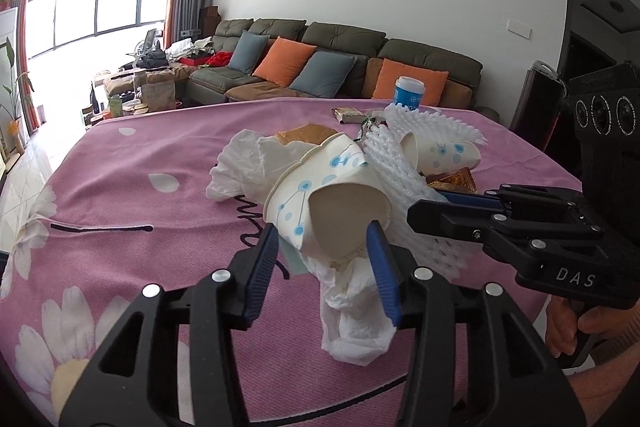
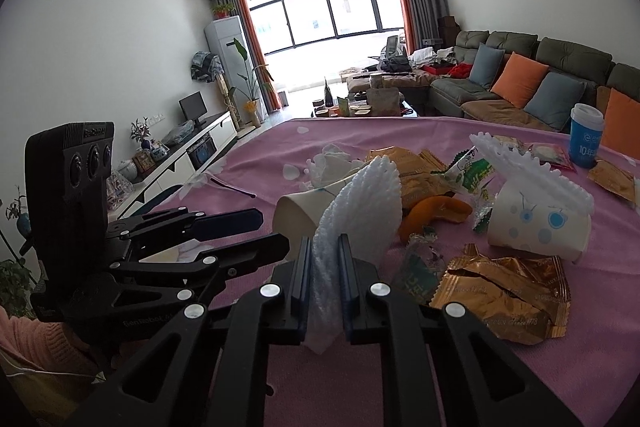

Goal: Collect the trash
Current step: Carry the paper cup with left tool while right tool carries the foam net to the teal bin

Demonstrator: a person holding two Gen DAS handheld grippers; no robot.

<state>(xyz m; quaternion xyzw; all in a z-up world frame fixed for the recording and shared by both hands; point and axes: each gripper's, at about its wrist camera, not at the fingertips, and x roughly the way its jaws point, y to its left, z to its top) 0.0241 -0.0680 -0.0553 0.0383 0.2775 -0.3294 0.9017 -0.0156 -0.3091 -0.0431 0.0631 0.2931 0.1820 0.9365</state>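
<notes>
My right gripper [image 2: 325,279] is clamped on the white foam net [image 2: 360,203], which rises up and far from the pads, long axis tilting right. My left gripper [image 1: 326,259] is spread wide around the crushed paper cup [image 1: 332,203] (not yet squeezing), its mouth facing me, lying on the pink-clothed desk [image 1: 140,195]. I should close squarely across the cup's rim, avoiding the tissue [image 1: 352,319] beneath.

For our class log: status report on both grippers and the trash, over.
Right gripper shut on foam net. Left gripper open, straddling paper cup. Wrappers crowd the tablecloth.
</notes>
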